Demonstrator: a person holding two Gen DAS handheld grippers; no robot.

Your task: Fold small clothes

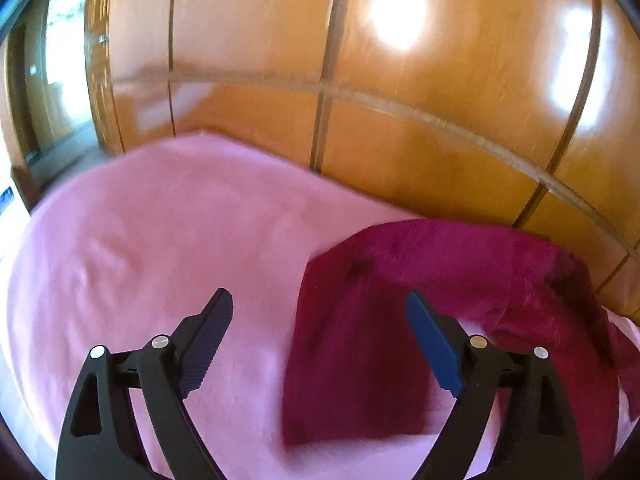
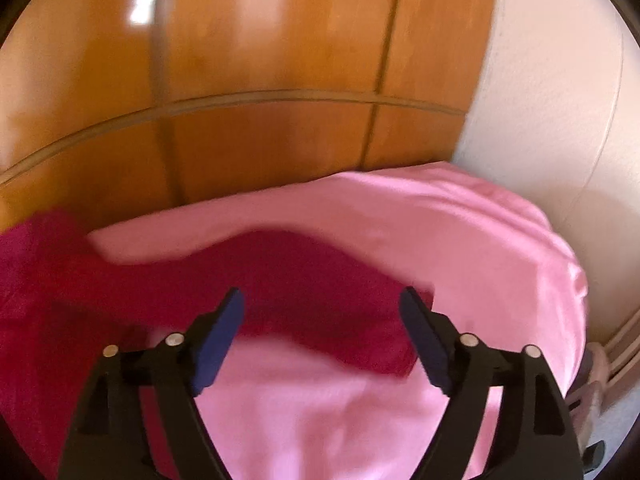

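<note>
A dark magenta garment [image 1: 360,344] lies spread on a pink sheet [image 1: 160,248]. In the left wrist view it fills the right half, with one leg or sleeve reaching toward me. My left gripper [image 1: 320,304] is open and empty, above the garment's left edge. In the right wrist view the garment [image 2: 304,280] stretches from the left edge to the middle over the pink sheet [image 2: 460,240]. My right gripper [image 2: 322,300] is open and empty, just above the garment's right end. Both views are blurred.
Glossy orange wooden wardrobe doors [image 1: 400,120] stand right behind the covered surface; they also show in the right wrist view [image 2: 260,140]. A white wall [image 2: 560,120] rises at the right. A doorway or window [image 1: 60,60] is at the far left.
</note>
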